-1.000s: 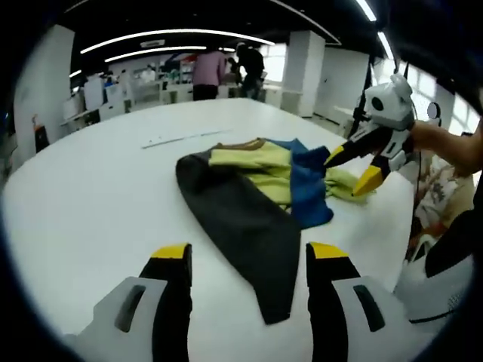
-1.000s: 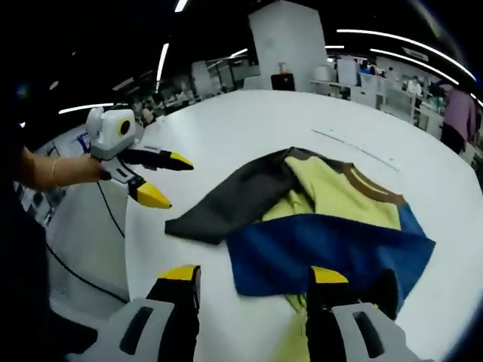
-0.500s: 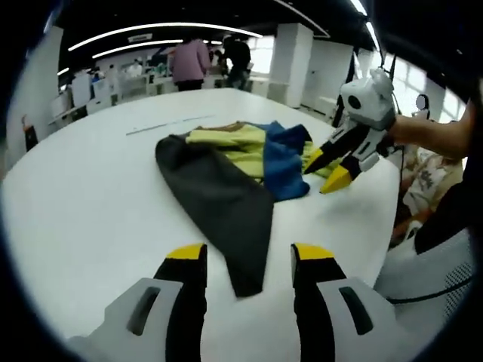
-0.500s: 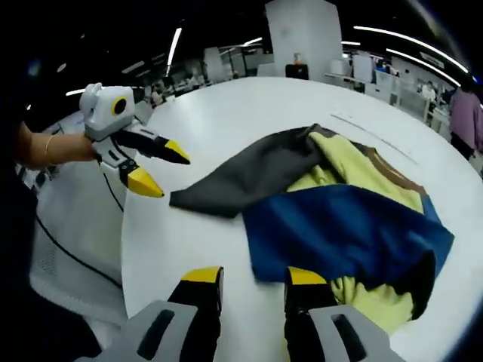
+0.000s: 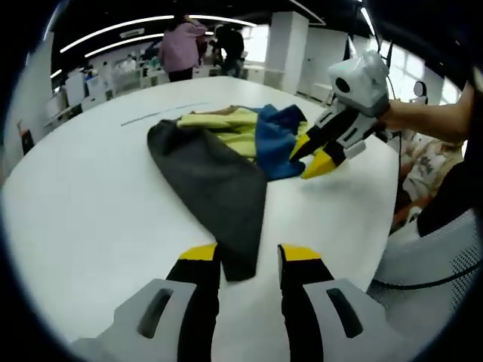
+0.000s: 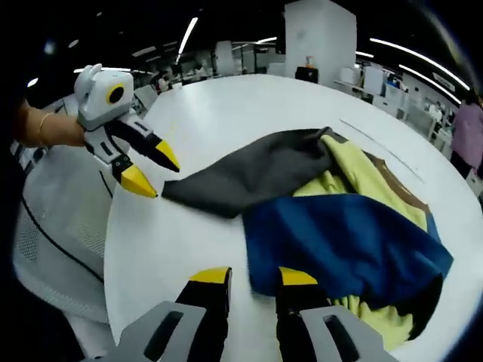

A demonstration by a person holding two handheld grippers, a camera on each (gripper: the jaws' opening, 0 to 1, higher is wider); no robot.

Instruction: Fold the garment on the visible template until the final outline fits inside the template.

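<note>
A crumpled garment with yellow (image 5: 226,124), blue (image 6: 347,234) and dark grey parts lies on a round white table (image 5: 90,204). Its grey sleeve (image 5: 219,181) stretches toward my left gripper (image 5: 249,255), whose jaws stand open on either side of the sleeve's end. The same gripper (image 6: 153,168) appears in the right gripper view, tips apart just beside the sleeve end (image 6: 189,197). My right gripper (image 6: 254,277) is open, jaws narrowed, at the blue part's near corner. In the left gripper view it (image 5: 309,153) hovers at the blue edge (image 5: 275,147). A faint thin line (image 5: 162,113) marks the table.
The table's edge runs close behind both grippers, with white mesh chairs (image 6: 53,226) (image 5: 430,249) beyond it. People (image 5: 181,49) stand far back among desks. Bare tabletop (image 6: 226,105) spreads around the garment.
Both grippers have come lower and closer to the garment. Each pair of jaws has narrowed. The sleeve end now lies between the left jaws and the blue corner between the right ones.
</note>
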